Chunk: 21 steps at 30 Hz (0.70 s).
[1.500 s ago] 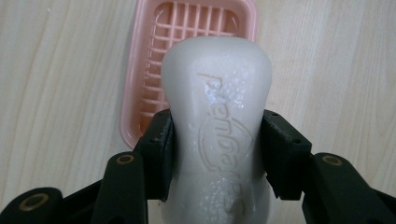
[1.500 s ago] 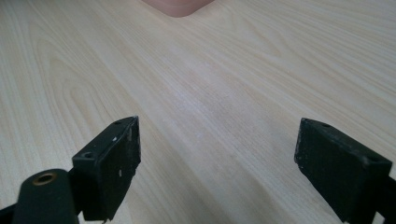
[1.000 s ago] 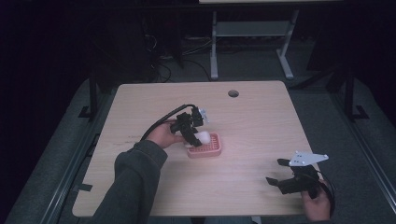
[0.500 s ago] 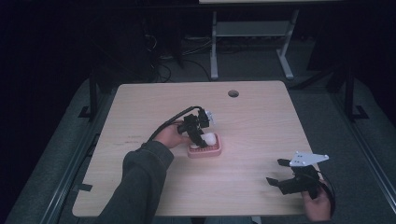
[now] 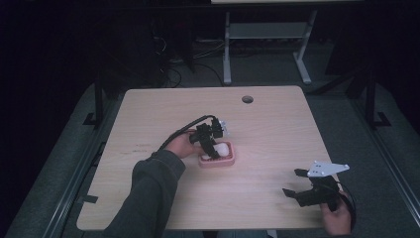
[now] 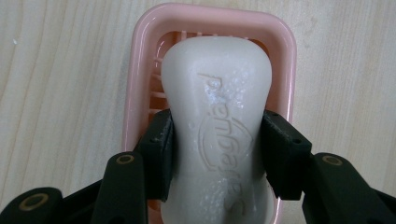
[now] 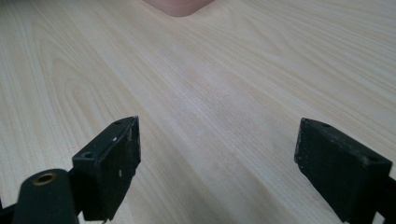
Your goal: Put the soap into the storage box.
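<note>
A white bar of soap with raised lettering lies in a pink slotted soap dish on the wooden table. My left gripper is shut on the soap, its black pads pressing both long sides, pointing down over the dish. In the high view the soap, the dish and the left gripper sit near the table's middle. My right gripper stands open near the front right corner, and in its own view the right gripper has nothing between its jaws above bare wood.
The table has a round cable hole at the back. A corner of the pink dish shows at the top of the right gripper view. A desk frame stands on the dark floor behind.
The left gripper, holding the soap, has moved slightly right and down into the pink dish. The right gripper has stayed where it was.
</note>
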Motion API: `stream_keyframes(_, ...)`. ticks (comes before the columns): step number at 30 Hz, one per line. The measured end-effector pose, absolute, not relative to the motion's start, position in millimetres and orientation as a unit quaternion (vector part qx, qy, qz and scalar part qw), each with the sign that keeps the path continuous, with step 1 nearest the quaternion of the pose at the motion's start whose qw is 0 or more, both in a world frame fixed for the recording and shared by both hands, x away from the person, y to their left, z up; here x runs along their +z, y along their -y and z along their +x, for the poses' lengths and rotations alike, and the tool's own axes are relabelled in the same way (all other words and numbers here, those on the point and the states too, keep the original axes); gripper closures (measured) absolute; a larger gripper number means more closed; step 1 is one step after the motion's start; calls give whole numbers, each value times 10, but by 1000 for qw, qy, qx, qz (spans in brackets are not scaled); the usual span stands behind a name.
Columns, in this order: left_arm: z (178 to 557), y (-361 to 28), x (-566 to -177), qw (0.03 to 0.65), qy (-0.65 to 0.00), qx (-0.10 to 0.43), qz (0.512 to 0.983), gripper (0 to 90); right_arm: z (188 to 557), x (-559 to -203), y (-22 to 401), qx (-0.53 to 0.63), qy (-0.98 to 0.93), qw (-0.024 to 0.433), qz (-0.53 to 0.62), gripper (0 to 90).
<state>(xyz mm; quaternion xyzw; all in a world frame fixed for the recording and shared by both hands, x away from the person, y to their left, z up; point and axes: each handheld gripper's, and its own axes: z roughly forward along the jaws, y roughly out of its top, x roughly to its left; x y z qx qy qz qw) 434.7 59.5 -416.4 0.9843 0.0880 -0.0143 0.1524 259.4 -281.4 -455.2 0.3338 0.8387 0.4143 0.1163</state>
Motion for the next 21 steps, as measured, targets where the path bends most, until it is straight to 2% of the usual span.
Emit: stream_keyframes(21,4370,-669,-4221,150,-44,-14,988,496,2585,-4542,2824,420,-836,117,333,142)
